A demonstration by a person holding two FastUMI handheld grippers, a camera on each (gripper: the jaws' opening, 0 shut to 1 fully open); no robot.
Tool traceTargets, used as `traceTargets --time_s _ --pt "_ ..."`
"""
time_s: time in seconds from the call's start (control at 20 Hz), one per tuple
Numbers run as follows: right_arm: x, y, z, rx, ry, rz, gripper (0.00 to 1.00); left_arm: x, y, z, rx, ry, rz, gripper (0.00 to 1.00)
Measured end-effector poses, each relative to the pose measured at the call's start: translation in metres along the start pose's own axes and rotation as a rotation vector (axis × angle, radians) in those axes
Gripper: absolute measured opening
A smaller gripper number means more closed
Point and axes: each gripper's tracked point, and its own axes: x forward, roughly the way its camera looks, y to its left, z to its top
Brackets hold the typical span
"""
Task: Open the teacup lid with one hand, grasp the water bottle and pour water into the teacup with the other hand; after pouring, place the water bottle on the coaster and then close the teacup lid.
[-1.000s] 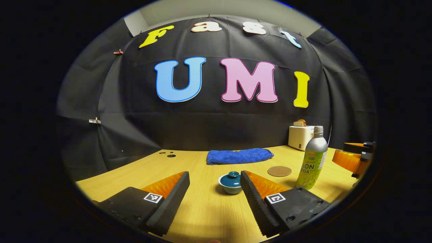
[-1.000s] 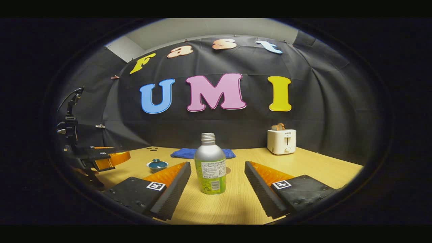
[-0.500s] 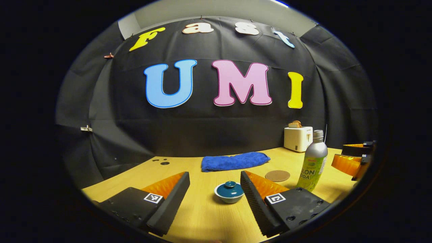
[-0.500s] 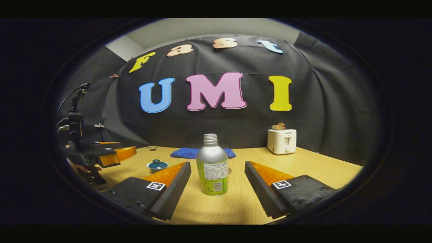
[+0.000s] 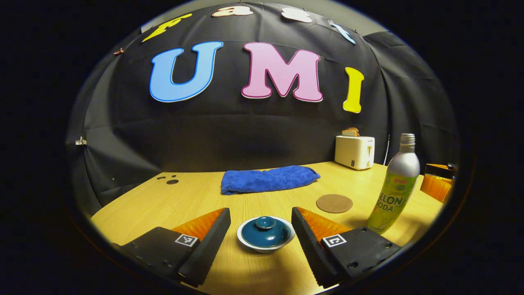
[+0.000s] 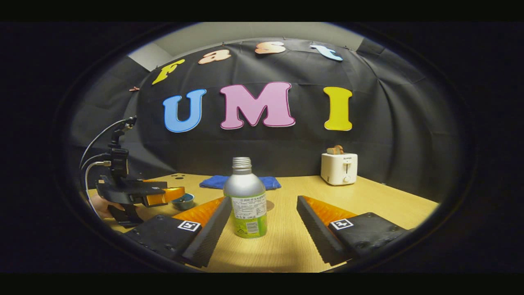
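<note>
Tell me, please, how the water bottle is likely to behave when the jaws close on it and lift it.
The water bottle stands tall on a narrow base, so an off-centre push would probably tip it. Its smooth metal-looking body may slip under light pressure. It has no cap, so tilting it early could spill. The right gripper is open around it.

glossy glazed teacup lid, brushed-metal water bottle, fluffy blue towel, wood-grain table

Left tool with black wedge bodies, square coded markers, screws, cables trailing behind it

Wooden table, black cloth wall
</note>
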Motion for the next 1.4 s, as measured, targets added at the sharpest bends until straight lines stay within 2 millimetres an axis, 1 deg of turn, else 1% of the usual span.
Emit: traceTargets --time_s 0.15,0.25,0.35,0.4,0.5,0.65,0.8,0.9,1.0,1.05,1.1,1.15,1.2,1.25,1.35,1.4 --pt "0.009 -0.007 -0.009 0.025 0.022 -0.005 0.99 0.014 -0.006 -0.007 0.019 0.024 -0.015 0.93" --pt "0.013 -0.010 -0.015 0.019 0.033 -0.011 0.99 0.020 -0.010 -0.006 0.035 0.033 -0.023 0.89" --pt "0.015 -0.010 -0.019 0.027 0.045 -0.004 0.99 0.022 -0.010 -0.007 0.058 0.051 -0.014 0.83" --pt "0.016 -0.008 -0.020 0.032 0.046 0.001 0.99 0.026 -0.011 -0.010 0.071 0.063 -0.016 0.77" --pt "0.016 -0.008 -0.019 0.039 0.045 0.011 0.99 0.029 -0.014 -0.014 0.087 0.088 -0.012 0.69" --pt "0.016 -0.007 -0.021 0.042 0.049 0.022 0.99 0.030 -0.012 -0.015 0.096 0.101 0.005 0.68" --pt "0.016 -0.004 -0.021 0.045 0.049 0.032 0.99 0.031 -0.012 -0.018 0.098 0.111 0.010 0.59" --pt "0.017 -0.004 -0.021 0.045 0.047 0.035 0.99 0.030 -0.012 -0.018 0.104 0.118 0.017 0.58" --pt "0.017 -0.002 -0.020 0.049 0.046 0.040 0.99 0.031 -0.010 -0.016 0.100 0.107 0.023 0.47" --pt "0.016 -0.001 -0.020 0.051 0.044 0.043 0.99 0.032 -0.008 -0.017 0.097 0.106 0.027 0.46" --pt "0.017 -0.001 -0.020 0.050 0.044 0.043 0.99 0.028 -0.009 -0.016 0.099 0.109 0.027 0.35" --pt "0.017 0.000 -0.020 0.049 0.046 0.045 0.99 0.029 -0.008 -0.016 0.094 0.103 0.032 0.38" --pt "0.016 0.001 -0.020 0.048 0.046 0.048 0.99 0.029 -0.008 -0.015 0.088 0.099 0.033 0.36" --pt "0.016 0.002 -0.020 0.048 0.045 0.050 0.99 0.028 -0.008 -0.015 0.081 0.095 0.035 0.32" --pt "0.016 0.003 -0.020 0.049 0.044 0.054 0.99 0.028 -0.011 -0.013 0.082 0.091 0.028 0.32" --pt "0.017 0.005 -0.021 0.049 0.046 0.056 0.99 0.025 -0.014 -0.010 0.082 0.082 0.022 0.27"
